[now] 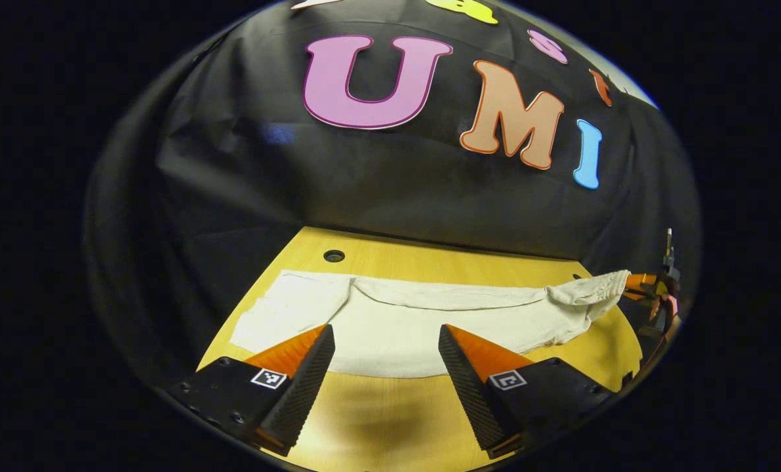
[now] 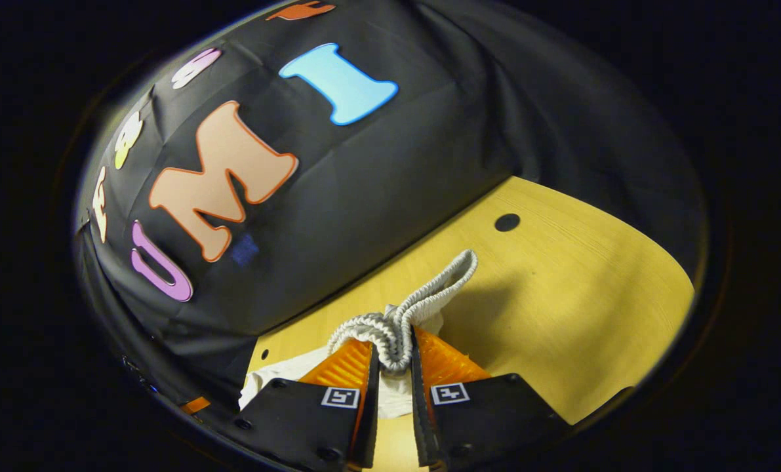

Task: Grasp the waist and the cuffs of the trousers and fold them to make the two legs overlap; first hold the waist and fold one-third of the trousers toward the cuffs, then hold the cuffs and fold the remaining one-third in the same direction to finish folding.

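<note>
Left gripper view looks across a yellow wooden table (image 1: 397,419) on which pale cream trousers (image 1: 403,328) lie spread, their long axis running side to side, roughly parallel with the table's far edge and the black booth wall behind it. One end lies flat toward the left of this view; the other end, the gathered elastic waist (image 1: 593,288), points right and is lifted slightly off the wood, where the far-off right gripper (image 1: 652,288) holds it. A long fold line runs along the upper part of the cloth, so the legs look already laid one over the other, though that is a judgement. The left gripper (image 1: 387,354) hovers low over the near edge of the trousers with its fingers wide apart, gripping nothing. Right gripper view shows the right gripper (image 2: 393,367) with both fingers pressed together on the bunched ribbed waist (image 2: 397,328), a loop of waistband trailing out beyond the tips. The step in hand seems to be the first fold: holding the waist to carry it a third of the way toward the cuffs. The next move likely calls for the left gripper to take another part of the waist, or to pin the cloth, before the waist is carried leftward over the legs.
</note>
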Tool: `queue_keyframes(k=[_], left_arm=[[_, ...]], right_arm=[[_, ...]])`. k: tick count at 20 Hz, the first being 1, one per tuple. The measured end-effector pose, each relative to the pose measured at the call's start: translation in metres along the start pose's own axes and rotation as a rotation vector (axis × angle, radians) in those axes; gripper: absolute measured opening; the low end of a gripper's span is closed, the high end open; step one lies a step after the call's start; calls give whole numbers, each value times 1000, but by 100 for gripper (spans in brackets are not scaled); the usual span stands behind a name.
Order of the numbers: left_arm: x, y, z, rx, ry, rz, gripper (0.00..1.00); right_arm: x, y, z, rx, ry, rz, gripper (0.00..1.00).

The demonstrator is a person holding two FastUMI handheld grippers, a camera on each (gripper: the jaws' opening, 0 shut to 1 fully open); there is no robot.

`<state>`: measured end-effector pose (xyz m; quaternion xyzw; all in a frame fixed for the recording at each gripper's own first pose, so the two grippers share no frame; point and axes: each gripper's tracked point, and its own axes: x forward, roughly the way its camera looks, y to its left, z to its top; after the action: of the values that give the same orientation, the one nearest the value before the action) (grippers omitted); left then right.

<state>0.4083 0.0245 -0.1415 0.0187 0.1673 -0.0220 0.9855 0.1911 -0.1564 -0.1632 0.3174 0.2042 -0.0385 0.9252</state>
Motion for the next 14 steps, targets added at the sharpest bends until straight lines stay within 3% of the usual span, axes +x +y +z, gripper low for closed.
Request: queue_keyframes(k=[1, 8, 11, 14], left_arm=[[-1, 1, 0, 6, 0, -13, 95], [1, 0, 3, -25, -5, -99, 95], [1, 5, 3, -33, -7, -97, 95], [-1, 19, 1, -56, -9, -79, 96]], right_arm=[[3, 20, -2, -10, -8, 12, 18], [7, 182, -55, -153, -13, 169, 18], [13, 251, -97, -213, 22, 249, 18], [26, 290, -151, -308, 87, 282, 18]])
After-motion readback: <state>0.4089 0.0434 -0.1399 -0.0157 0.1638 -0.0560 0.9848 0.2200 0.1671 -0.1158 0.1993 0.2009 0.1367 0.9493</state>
